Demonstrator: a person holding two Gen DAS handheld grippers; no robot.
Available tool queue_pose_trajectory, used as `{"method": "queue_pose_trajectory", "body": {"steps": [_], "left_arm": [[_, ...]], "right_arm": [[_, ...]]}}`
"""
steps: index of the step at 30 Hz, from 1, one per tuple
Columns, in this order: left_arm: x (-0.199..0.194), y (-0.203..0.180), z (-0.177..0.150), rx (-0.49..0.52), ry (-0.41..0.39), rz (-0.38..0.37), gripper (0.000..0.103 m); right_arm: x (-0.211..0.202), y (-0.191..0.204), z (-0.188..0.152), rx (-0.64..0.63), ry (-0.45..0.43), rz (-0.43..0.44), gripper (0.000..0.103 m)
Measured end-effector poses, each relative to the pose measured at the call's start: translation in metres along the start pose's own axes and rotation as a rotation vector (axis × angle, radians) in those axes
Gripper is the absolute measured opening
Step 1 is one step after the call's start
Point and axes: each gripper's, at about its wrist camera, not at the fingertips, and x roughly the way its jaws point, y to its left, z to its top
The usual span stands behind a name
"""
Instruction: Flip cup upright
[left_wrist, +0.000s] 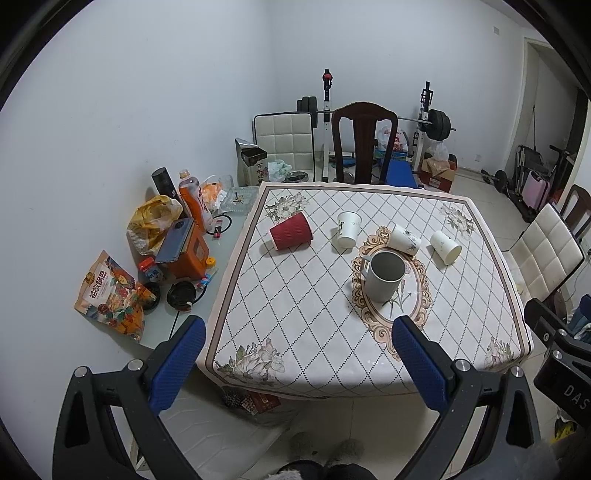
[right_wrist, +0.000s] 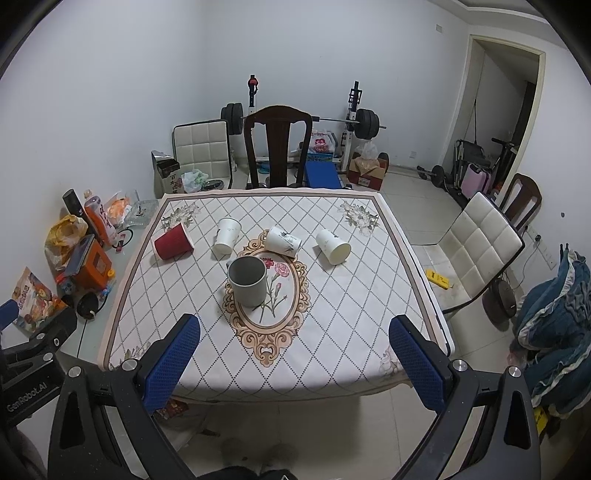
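Two tools in view, both held back from the near edge of the tabletop (left_wrist: 258, 332), both with blue-padded fingers spread wide and nothing between them. Left tool (left_wrist: 299, 354) hangs off the tabletop's near-left corner; right tool (right_wrist: 295, 354) sits squarely before the near edge. Neither touches a cup.

Cups on the tabletop, read from the right wrist view with the grey mug as dial centre:
- Grey mug (right_wrist: 247, 281), upright, mouth open to the ceiling, standing on the left rim of the oval flower medallion (right_wrist: 275, 295).
- Red ribbed cup (right_wrist: 173, 242), at about 10 o'clock, lying on its side, mouth toward the near-left.
- White paper cup (right_wrist: 226, 236), at about 11 o'clock, tipped over, mouth toward the camera.
- Printed white cup (right_wrist: 282, 240), at about 1 o'clock, on its side at the medallion's far end.
- Plain white cup (right_wrist: 333, 246), at about 2 o'clock, on its side, mouth toward the near-right, apart from the printed one.

Left wrist view confirms the same row: red ribbed cup (left_wrist: 291, 232), white paper cup (left_wrist: 348, 229), printed white cup (left_wrist: 405, 239), plain white cup (left_wrist: 446, 246), grey mug (left_wrist: 384, 276).

Beyond the tabletop, at 12 o'clock: dark wooden chair (right_wrist: 277, 144), barbell rack (right_wrist: 354, 118) behind it. At 9 o'clock, a side surface with an orange bottle (right_wrist: 99, 218) and snack bags (right_wrist: 33, 295). At 3 o'clock, a white padded chair (right_wrist: 476, 240).
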Motion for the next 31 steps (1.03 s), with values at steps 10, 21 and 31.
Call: {"method": "queue_pose_trajectory", "body": {"steps": [10, 21, 31], "left_arm": [[0.001, 0.004, 0.004, 0.001, 0.000, 0.005, 0.103], [0.002, 0.005, 0.005, -0.001, 0.002, 0.002, 0.103], [0.003, 0.006, 0.006, -0.002, 0.004, 0.005, 0.103]], "right_arm": [[0.003, 0.011, 0.002, -0.003, 0.003, 0.003, 0.103], [0.004, 0.014, 0.003, 0.000, 0.004, 0.001, 0.103], [0.004, 0.014, 0.003, -0.001, 0.005, 0.003, 0.103]]}}
